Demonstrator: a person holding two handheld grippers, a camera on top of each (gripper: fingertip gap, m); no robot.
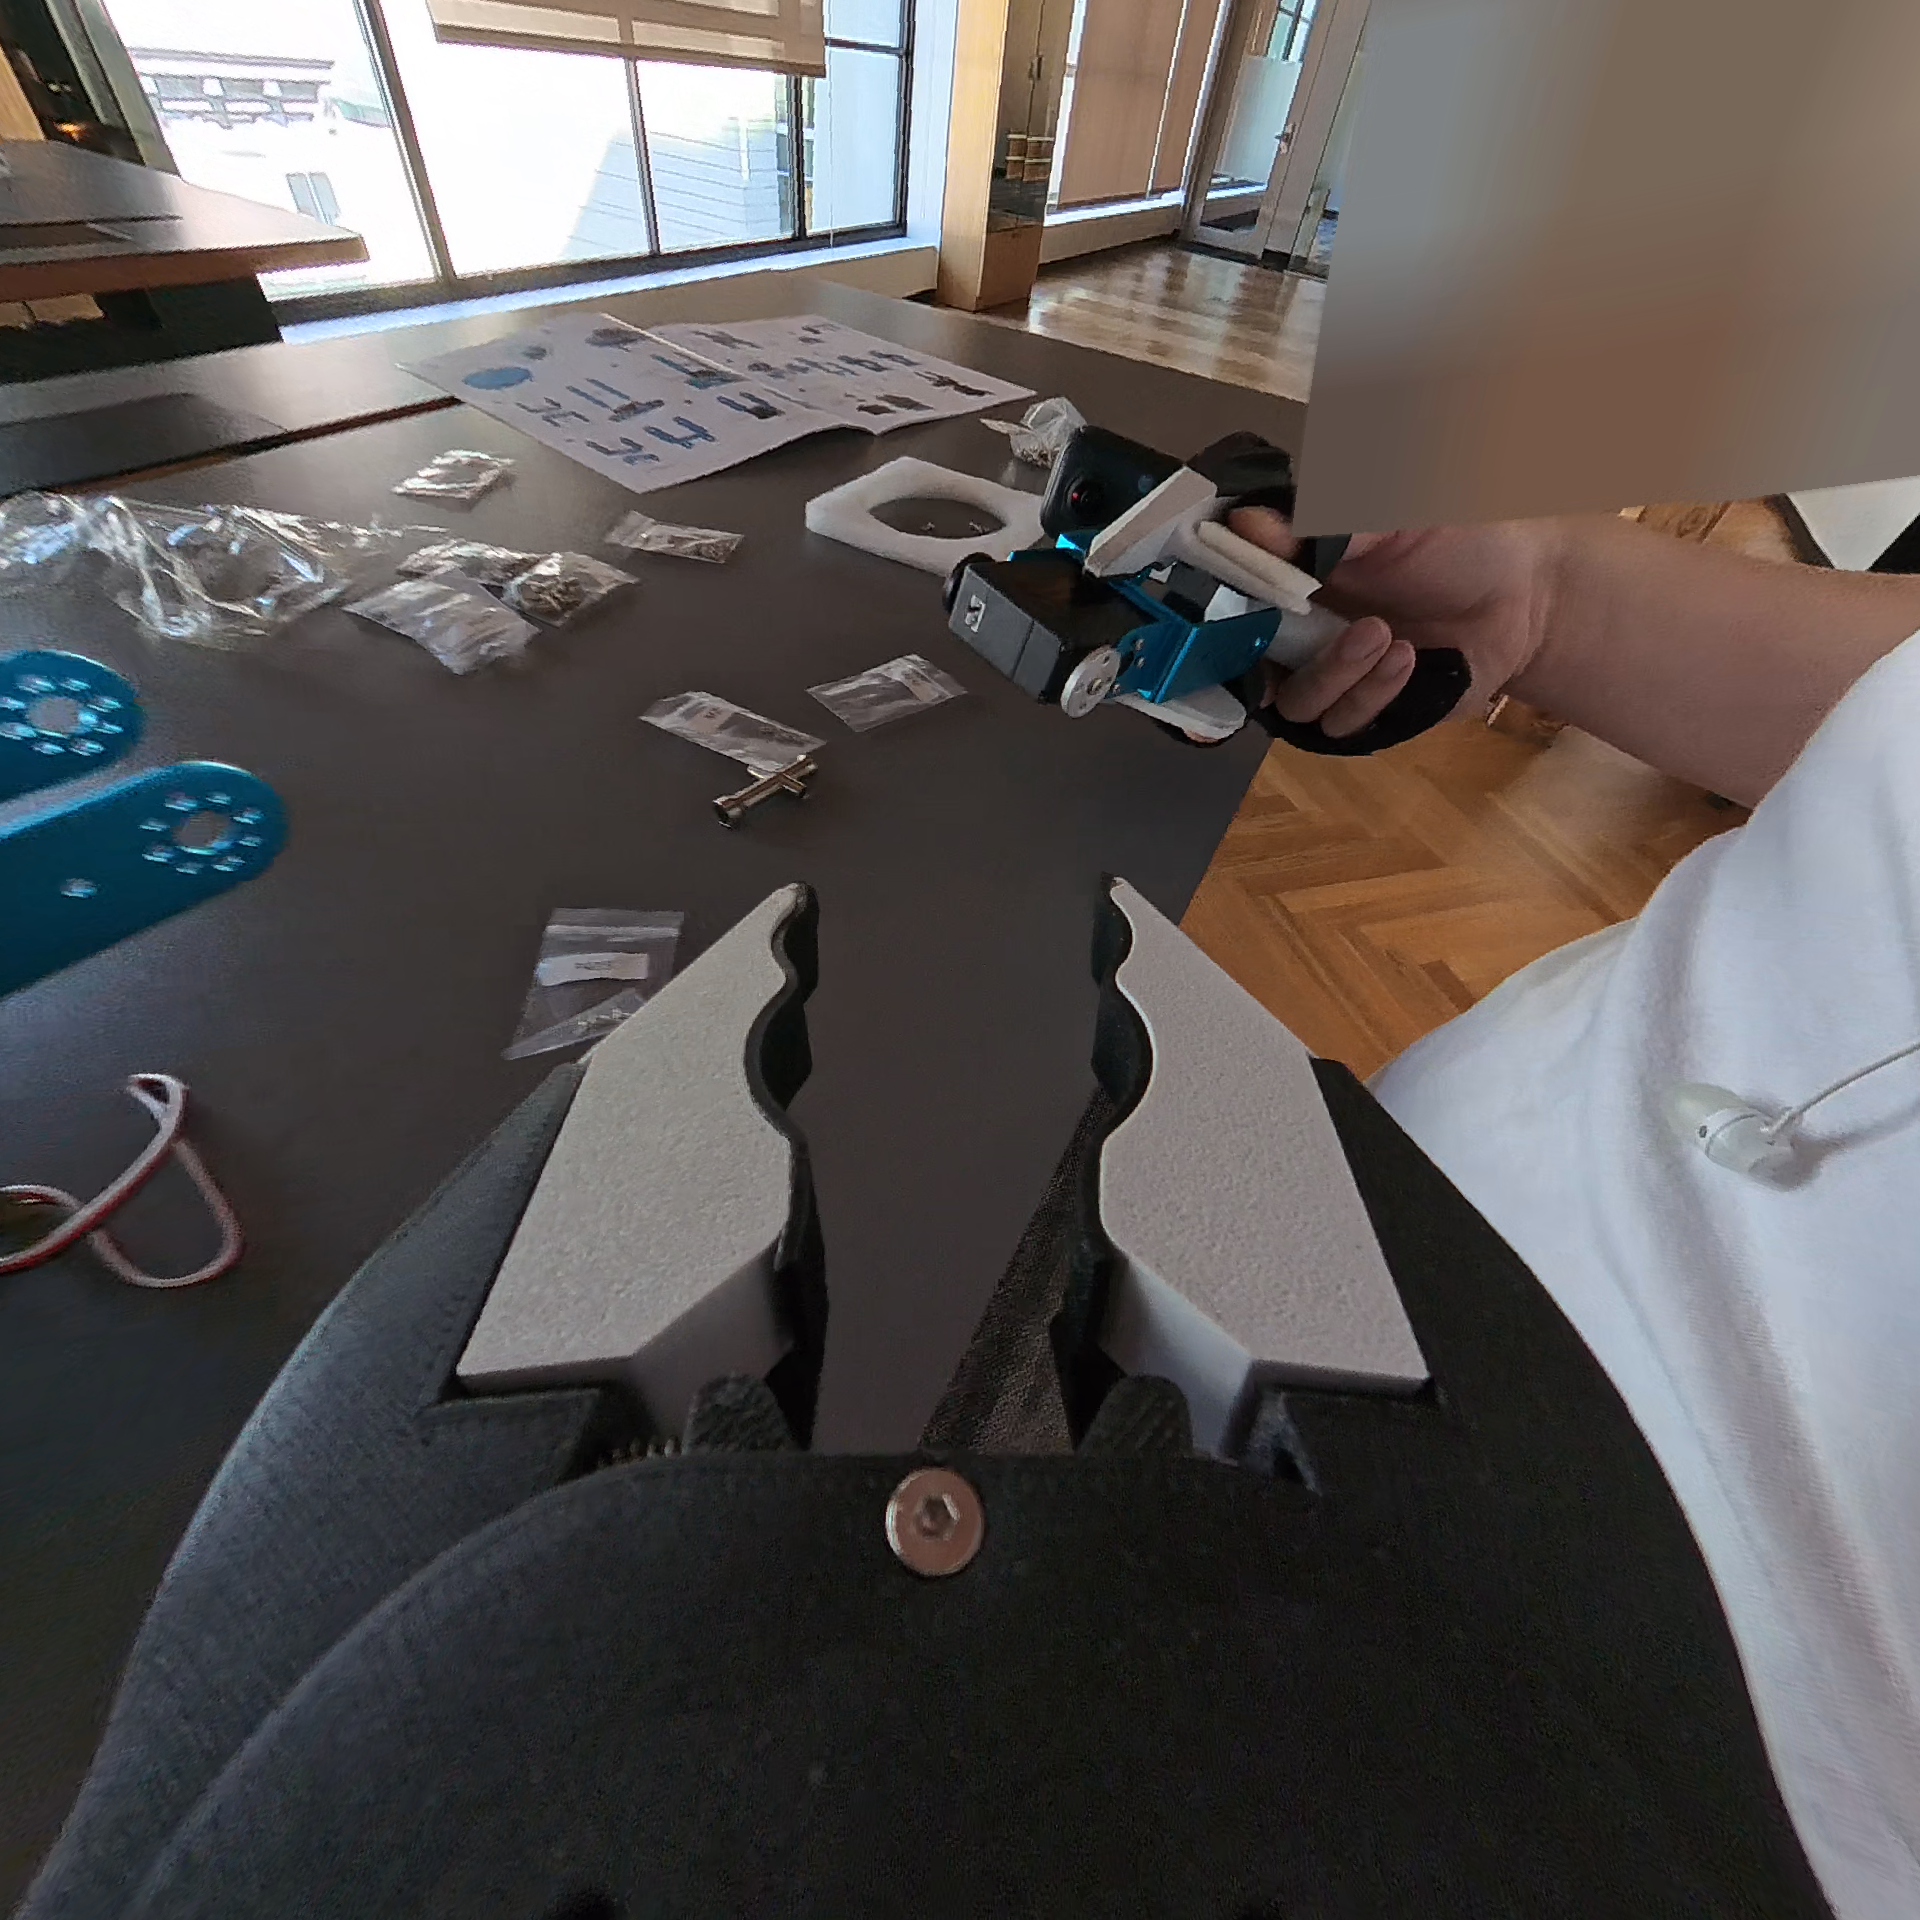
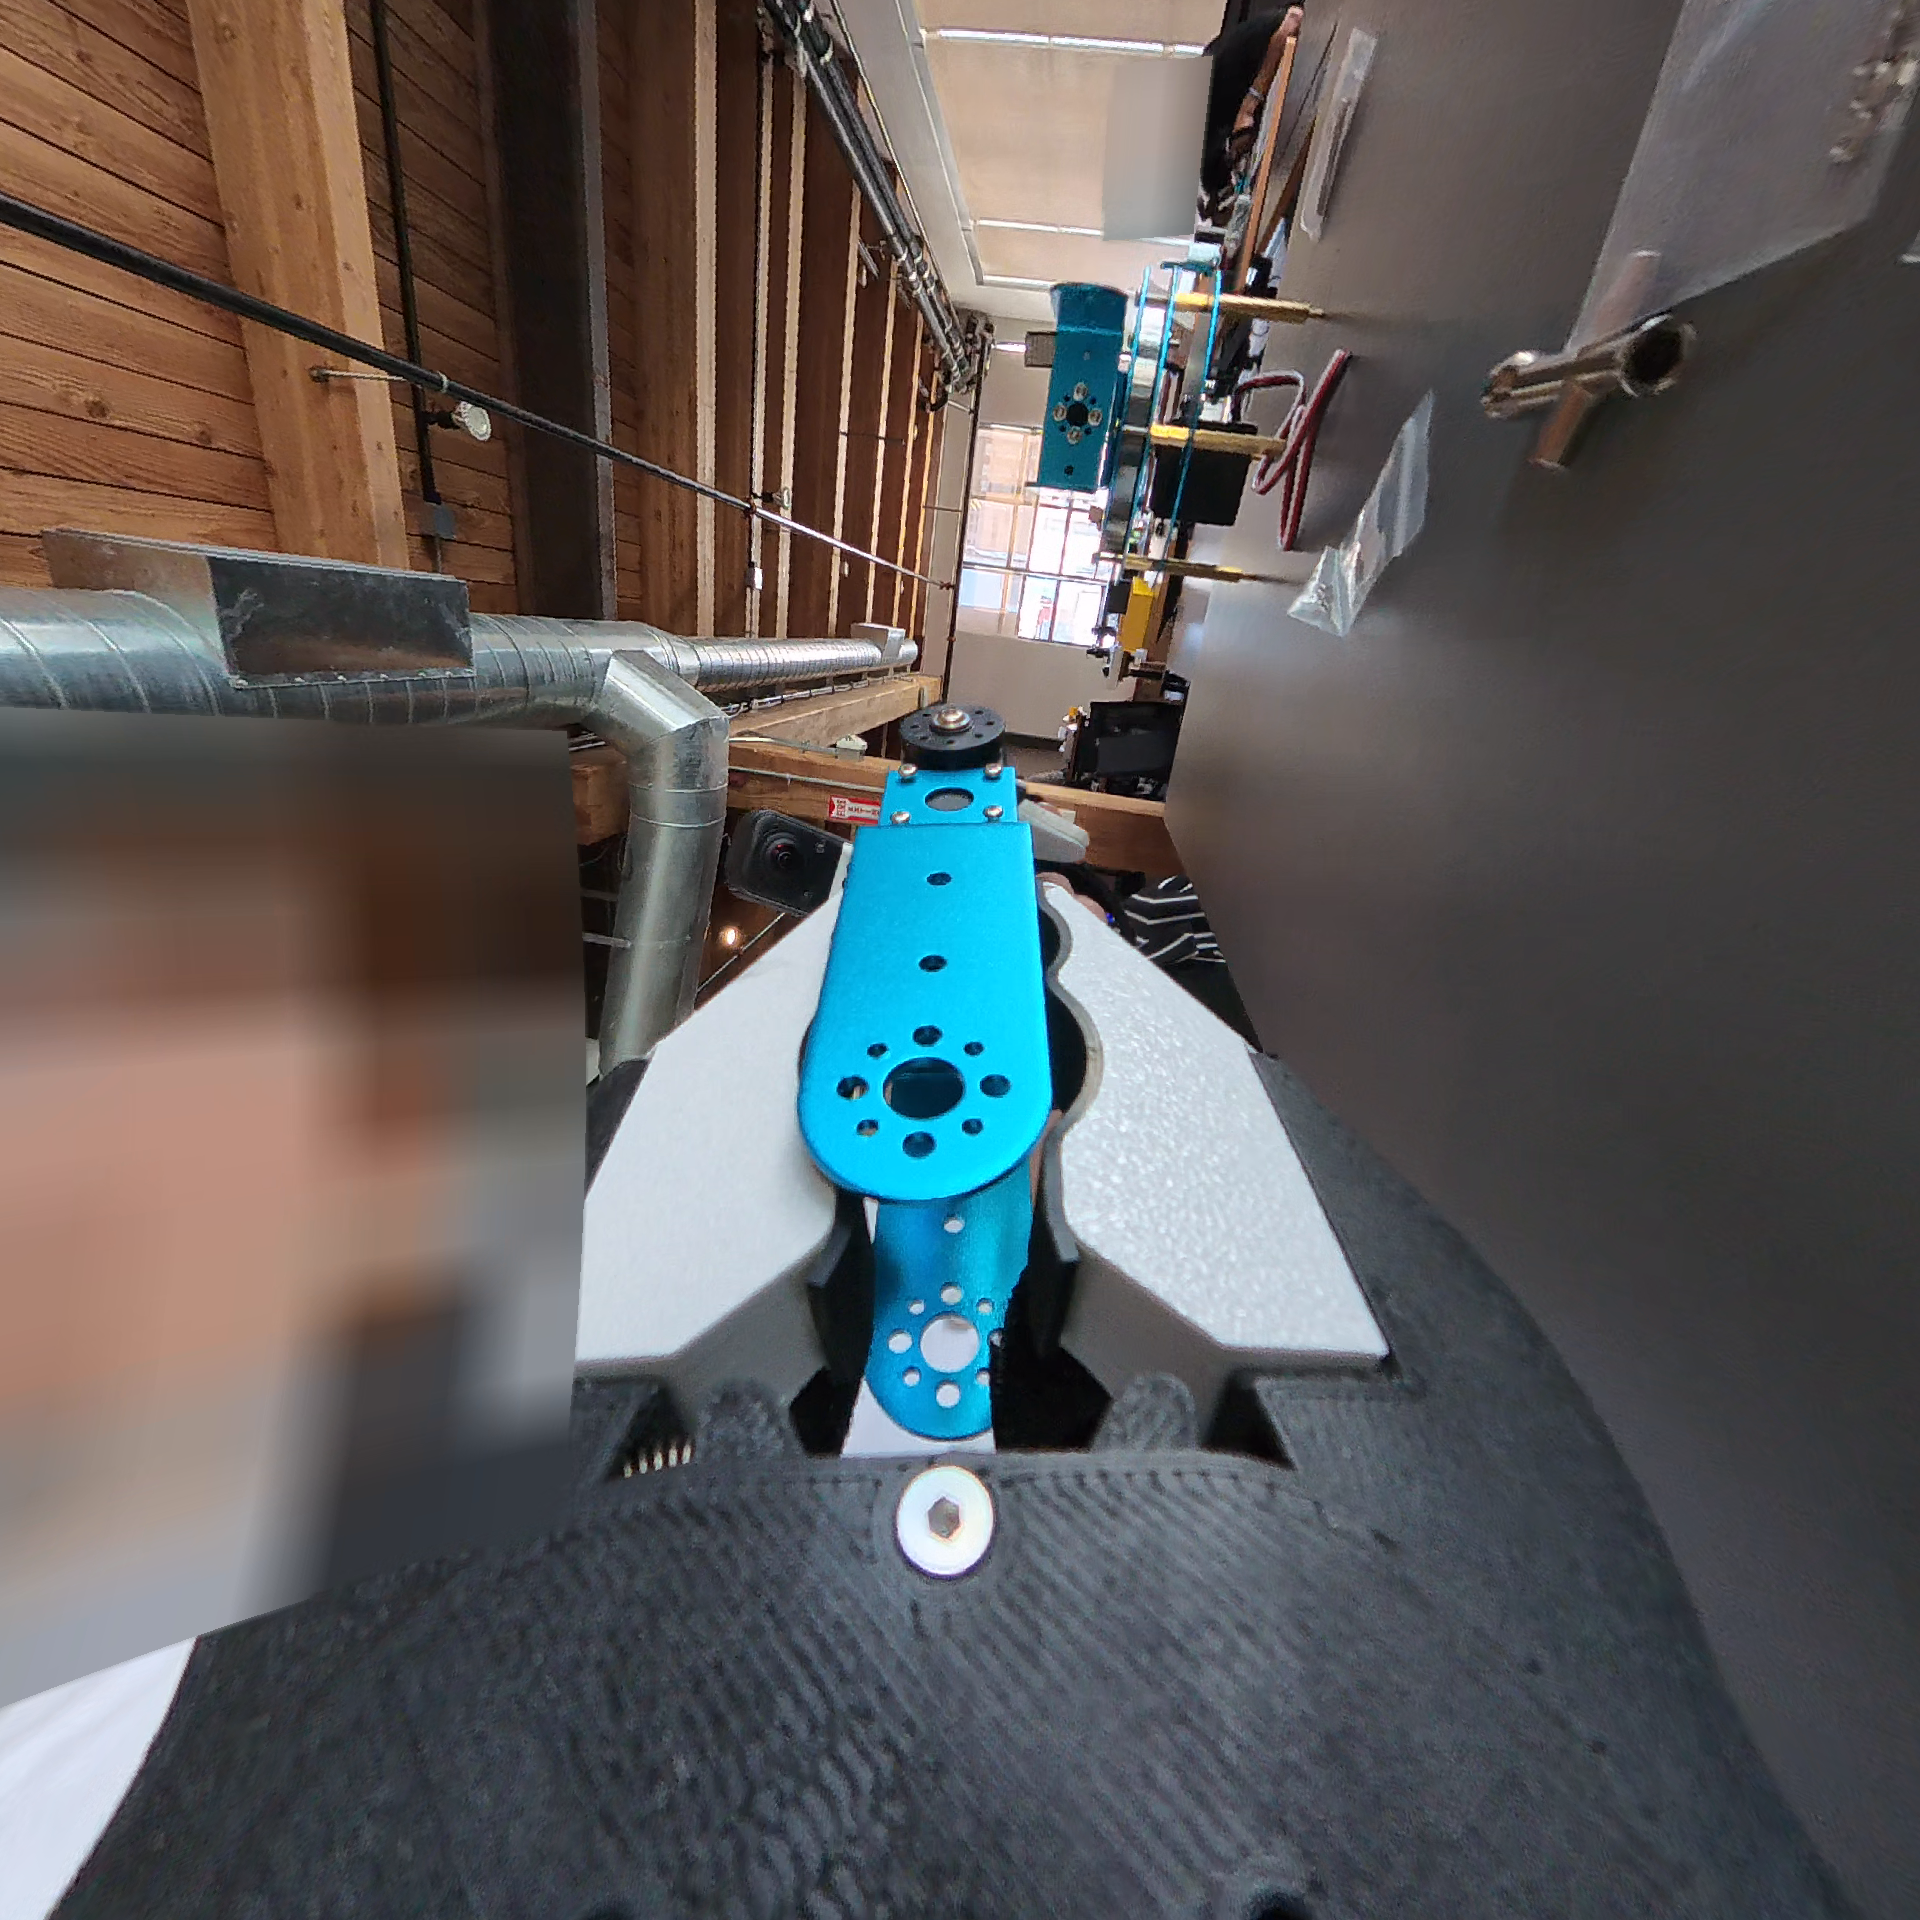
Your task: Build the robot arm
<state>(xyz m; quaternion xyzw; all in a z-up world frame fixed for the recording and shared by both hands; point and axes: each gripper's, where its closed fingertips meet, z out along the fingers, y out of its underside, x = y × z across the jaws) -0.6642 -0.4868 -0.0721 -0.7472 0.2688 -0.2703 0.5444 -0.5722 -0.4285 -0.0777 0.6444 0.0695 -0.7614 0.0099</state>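
My left gripper (image 1: 956,894) is open and empty, low over the dark table (image 1: 935,1143) near its front right edge. The nearest things are a small plastic bag (image 1: 597,977) to its left and a silver cross-shaped socket wrench (image 1: 769,792) ahead. My right gripper (image 2: 940,935) is rolled on its side and shut on a blue perforated metal bracket (image 2: 925,1039) with a black servo horn (image 2: 948,732) at its far end. In the left wrist view a hand holds the right gripper (image 1: 1112,634) above the table's right edge, with the bracket (image 1: 1184,644) and a black servo (image 1: 1013,623).
Several small bags of hardware (image 1: 488,603), an open instruction sheet (image 1: 717,395) and a white foam frame (image 1: 914,509) lie on the table. Two blue round-ended plates (image 1: 135,842) and a red-white wire loop (image 1: 156,1195) are at the left. A blue assembly on brass standoffs (image 2: 1081,384) stands farther off. Across from one pair of fingers to the other is roughly 12 cm. The silver cross-shaped socket wrench (image 1: 769,792) is about 12 cm from my right fingertips and 15 cm from my left.
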